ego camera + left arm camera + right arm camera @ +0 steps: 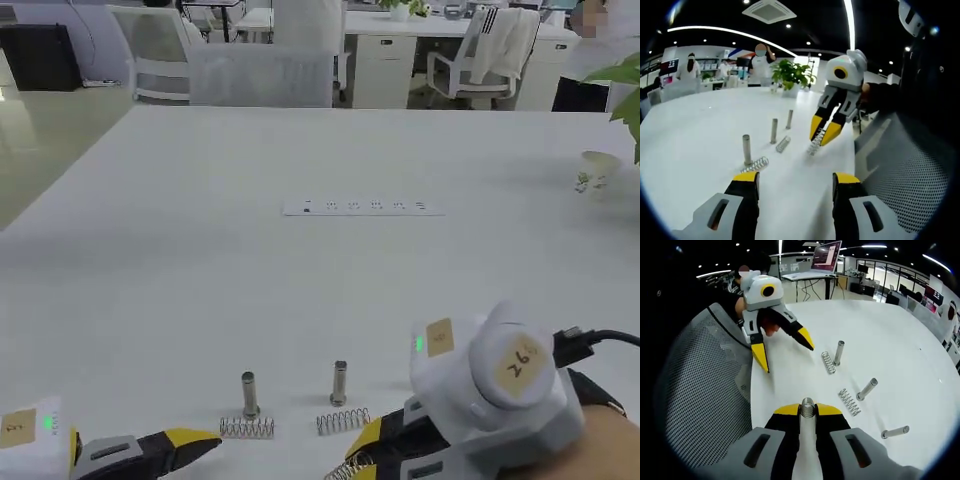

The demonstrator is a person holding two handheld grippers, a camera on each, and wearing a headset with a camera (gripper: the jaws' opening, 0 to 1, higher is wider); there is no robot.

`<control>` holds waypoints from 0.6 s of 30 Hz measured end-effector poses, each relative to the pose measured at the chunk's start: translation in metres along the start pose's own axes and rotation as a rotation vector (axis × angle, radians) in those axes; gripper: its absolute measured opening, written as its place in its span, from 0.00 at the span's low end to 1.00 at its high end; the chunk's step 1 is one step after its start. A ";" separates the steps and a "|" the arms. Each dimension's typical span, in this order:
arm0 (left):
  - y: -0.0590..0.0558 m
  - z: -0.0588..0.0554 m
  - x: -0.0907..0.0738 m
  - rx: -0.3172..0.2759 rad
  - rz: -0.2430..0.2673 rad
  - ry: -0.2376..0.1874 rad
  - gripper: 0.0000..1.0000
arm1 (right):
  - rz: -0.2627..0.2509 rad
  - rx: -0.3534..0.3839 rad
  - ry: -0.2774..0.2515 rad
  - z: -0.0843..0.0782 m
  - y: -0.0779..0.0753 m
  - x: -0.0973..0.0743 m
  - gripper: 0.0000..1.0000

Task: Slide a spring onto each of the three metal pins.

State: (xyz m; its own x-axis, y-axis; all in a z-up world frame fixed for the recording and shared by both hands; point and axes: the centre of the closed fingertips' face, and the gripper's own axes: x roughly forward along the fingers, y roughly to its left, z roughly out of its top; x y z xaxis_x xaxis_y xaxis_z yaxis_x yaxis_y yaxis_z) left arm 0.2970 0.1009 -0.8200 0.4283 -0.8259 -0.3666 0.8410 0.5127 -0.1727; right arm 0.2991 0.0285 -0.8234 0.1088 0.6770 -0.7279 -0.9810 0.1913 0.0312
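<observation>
left gripper: jaws stood wide apart with nothing between them, low over the near edge of the white table.
right gripper: yellow tips were pinched tight on the held spring, close above the tabletop beside the row of pins.
held spring: ran lengthwise between the right gripper's tips, one end sticking out past them; whether that end touched the table could not be told.
first pin: upright, shaft bare, nearest the left gripper.
second pin: upright, bare, middle of the row.
third pin: upright, bare, farthest from the left gripper.
first loose spring: lay flat just beside the first pin's base.
second loose spring: lay flat just beside the second pin.
socket strip: sat flush at mid-table.
cup: stood near the table's right edge.
</observation>
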 end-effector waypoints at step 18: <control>0.007 0.001 -0.001 0.004 0.071 -0.019 0.68 | -0.111 0.054 0.014 0.000 -0.031 -0.033 0.08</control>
State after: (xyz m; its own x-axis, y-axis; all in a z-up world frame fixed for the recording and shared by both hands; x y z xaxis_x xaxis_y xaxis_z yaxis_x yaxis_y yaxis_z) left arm 0.3026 0.1052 -0.8204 0.4927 -0.7919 -0.3607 0.8099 0.5689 -0.1429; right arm 0.3264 0.0006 -0.8006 0.2140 0.6392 -0.7386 -0.9528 0.3033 -0.0136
